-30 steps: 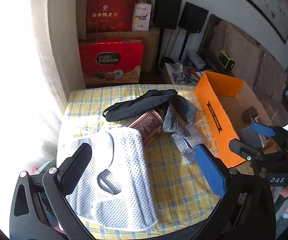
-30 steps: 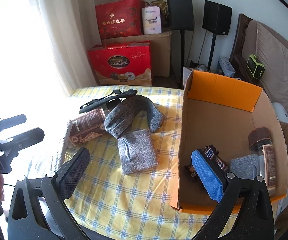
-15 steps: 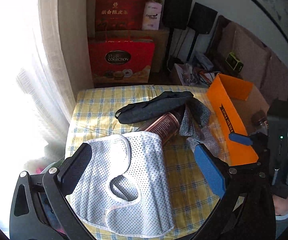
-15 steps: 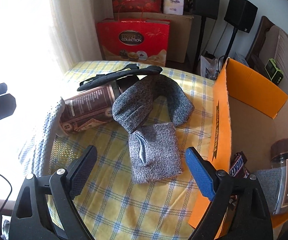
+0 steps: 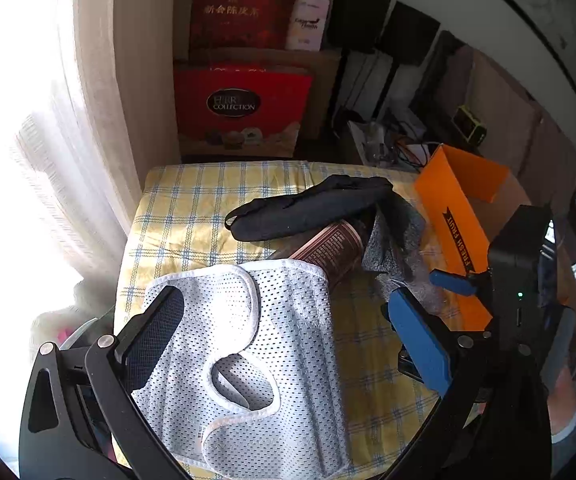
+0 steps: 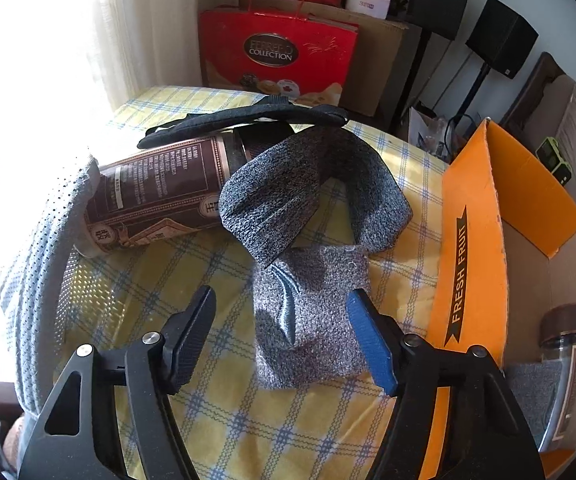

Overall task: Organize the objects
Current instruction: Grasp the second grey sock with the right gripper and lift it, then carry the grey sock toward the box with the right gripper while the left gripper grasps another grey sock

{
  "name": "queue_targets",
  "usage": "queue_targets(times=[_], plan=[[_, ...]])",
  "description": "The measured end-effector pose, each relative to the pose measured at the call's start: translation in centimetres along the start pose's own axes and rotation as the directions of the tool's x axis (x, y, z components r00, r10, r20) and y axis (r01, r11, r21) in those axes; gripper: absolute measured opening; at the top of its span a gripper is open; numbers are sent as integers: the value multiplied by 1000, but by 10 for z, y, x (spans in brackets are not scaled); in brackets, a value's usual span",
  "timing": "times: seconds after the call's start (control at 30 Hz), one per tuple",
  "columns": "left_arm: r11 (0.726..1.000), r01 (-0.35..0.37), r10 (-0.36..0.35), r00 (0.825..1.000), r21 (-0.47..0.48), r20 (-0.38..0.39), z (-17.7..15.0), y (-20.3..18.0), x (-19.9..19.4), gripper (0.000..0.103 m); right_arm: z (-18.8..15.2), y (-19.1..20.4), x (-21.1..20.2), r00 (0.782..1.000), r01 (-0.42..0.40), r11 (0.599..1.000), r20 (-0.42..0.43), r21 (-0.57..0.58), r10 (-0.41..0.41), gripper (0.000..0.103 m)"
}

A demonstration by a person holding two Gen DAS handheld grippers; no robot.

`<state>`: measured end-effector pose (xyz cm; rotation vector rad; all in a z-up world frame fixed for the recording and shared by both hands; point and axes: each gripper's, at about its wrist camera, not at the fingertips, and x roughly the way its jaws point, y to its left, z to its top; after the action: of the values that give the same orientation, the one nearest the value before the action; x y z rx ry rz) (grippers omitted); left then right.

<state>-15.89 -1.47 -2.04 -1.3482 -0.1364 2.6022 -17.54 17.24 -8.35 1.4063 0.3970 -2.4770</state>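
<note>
Covering the middle of both views, a yellow checked cloth [image 6: 215,420] drapes the tabletop that carries everything. At the right of the right wrist frame an orange cardboard box [image 6: 470,264] printed FRESH FRUIT stands open, with a brown-capped jar [image 6: 560,336] lying in its lower right corner. Filling the lower centre of the left wrist view, a white mesh garment [image 5: 255,344] lies flat, its upper edge over the end of a brown printed can [image 6: 155,200] that rests on its side. A black strap [image 5: 312,206] stretches across the can's far end. Two grey knit pieces sit in the centre of the right wrist view: a curved grey sleeve [image 6: 312,188] leaning on the can, and a grey sock [image 6: 312,320] just below it. The right claw [image 6: 279,336] has its jaws wide apart on either side of the sock's lower half, gripping nothing. The left claw [image 5: 283,328] hangs spread wide above the mesh garment, empty.
</note>
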Motion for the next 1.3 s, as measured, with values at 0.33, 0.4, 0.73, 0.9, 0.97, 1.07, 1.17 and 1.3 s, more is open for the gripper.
queue_targets(times=[0.33, 0.4, 0.73, 0.9, 0.97, 1.07, 1.17, 1.3], plan=[[1000, 21, -21, 1000, -3, -15, -3, 0, 3, 102, -3, -13, 29, 998, 8, 998, -67, 58, -4, 79], [1000, 27, -28, 999, -9, -18, -3, 0, 4, 102, -3, -14, 31, 998, 17, 999, -69, 47, -13, 74], [999, 42, -42, 999, -9, -32, -3, -7, 6, 102, -1, -28, 2, 1000, -5, 997, -21, 81, 6, 19], [999, 46, -45, 998, 24, -42, 0, -22, 10, 102, -6, -32, -30, 996, -88, 990, 27, 108, 86, 18], [998, 51, -50, 998, 33, -47, 4, -29, 11, 102, -10, -30, -42, 992, -121, 986, 44, 116, 117, 18], [997, 64, -62, 997, 42, -53, 9, -40, 15, 102, -16, -36, -63, 988, -141, 982, 77, 125, 132, 18], [996, 56, -50, 996, 75, -74, 13, -56, 26, 102, -20, -44, -88, 983, -158, 977, 118, 145, 141, 18], [986, 10, 5, 996, 166, -89, 12, -84, 43, 95, -19, -60, -117, 972, -192, 965, 167, 177, 163, 18]])
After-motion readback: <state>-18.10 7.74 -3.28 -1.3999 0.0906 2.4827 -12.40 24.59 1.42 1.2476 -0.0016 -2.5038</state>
